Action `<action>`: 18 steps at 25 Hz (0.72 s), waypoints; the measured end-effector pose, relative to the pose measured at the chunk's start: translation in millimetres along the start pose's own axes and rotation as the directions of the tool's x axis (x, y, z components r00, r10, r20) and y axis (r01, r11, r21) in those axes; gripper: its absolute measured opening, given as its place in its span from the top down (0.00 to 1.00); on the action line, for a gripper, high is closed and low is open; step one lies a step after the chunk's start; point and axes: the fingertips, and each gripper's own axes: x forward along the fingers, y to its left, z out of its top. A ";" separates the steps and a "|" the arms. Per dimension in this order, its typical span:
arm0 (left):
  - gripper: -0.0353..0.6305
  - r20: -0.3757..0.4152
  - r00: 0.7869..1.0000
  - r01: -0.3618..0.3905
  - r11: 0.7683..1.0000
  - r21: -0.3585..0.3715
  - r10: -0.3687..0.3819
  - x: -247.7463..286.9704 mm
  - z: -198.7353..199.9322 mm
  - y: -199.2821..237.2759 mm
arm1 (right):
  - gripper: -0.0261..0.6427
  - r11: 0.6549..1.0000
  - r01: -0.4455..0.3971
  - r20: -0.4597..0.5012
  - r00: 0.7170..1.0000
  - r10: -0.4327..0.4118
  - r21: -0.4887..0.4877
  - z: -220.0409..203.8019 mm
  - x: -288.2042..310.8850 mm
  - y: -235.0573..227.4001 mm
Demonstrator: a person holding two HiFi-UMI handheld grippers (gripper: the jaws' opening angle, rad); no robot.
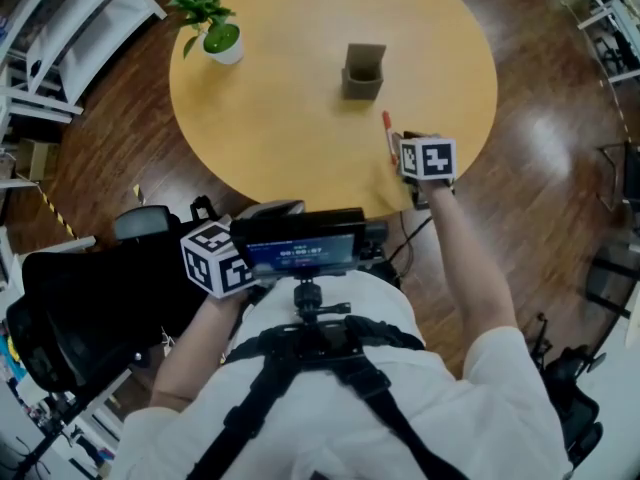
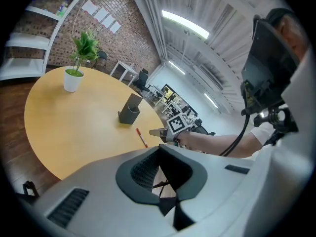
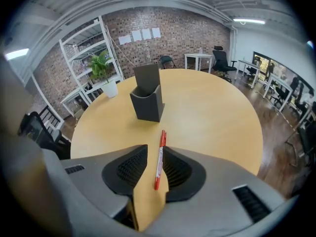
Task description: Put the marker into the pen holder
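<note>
A red marker (image 1: 388, 133) lies flat on the round wooden table (image 1: 280, 118), a short way on my side of the dark grey pen holder (image 1: 363, 71). My right gripper (image 1: 400, 140) is low over the table's near right edge. In the right gripper view the marker (image 3: 159, 158) lies between the parted jaws of the right gripper (image 3: 155, 147), close to the right pad, with the pen holder (image 3: 146, 98) straight ahead. My left gripper (image 1: 275, 210) is held back by my body off the table. Its jaws (image 2: 159, 149) meet at the tips with nothing in them.
A small potted plant (image 1: 215, 28) stands at the table's far left. A black office chair (image 1: 60, 298) sits on the wooden floor to my left. White shelving (image 1: 60, 28) stands beyond the table's left side.
</note>
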 end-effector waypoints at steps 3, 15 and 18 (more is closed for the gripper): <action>0.96 -0.007 1.000 -0.025 1.000 -0.016 0.024 2.8 -1.4 2.6 | 0.81 0.998 -0.016 -0.081 0.997 0.011 -0.053 5.8 32.9 -2.2; 0.96 0.021 0.993 -0.117 0.990 -0.078 0.119 -2.7 1.4 23.0 | 0.81 0.994 -0.068 -0.330 0.943 0.036 -0.087 35.3 93.1 -5.9; 0.96 0.028 0.991 -0.131 0.988 -0.086 0.134 -3.8 2.1 24.6 | 0.81 0.993 -0.034 -0.367 0.930 -0.009 -0.109 28.3 100.7 -14.2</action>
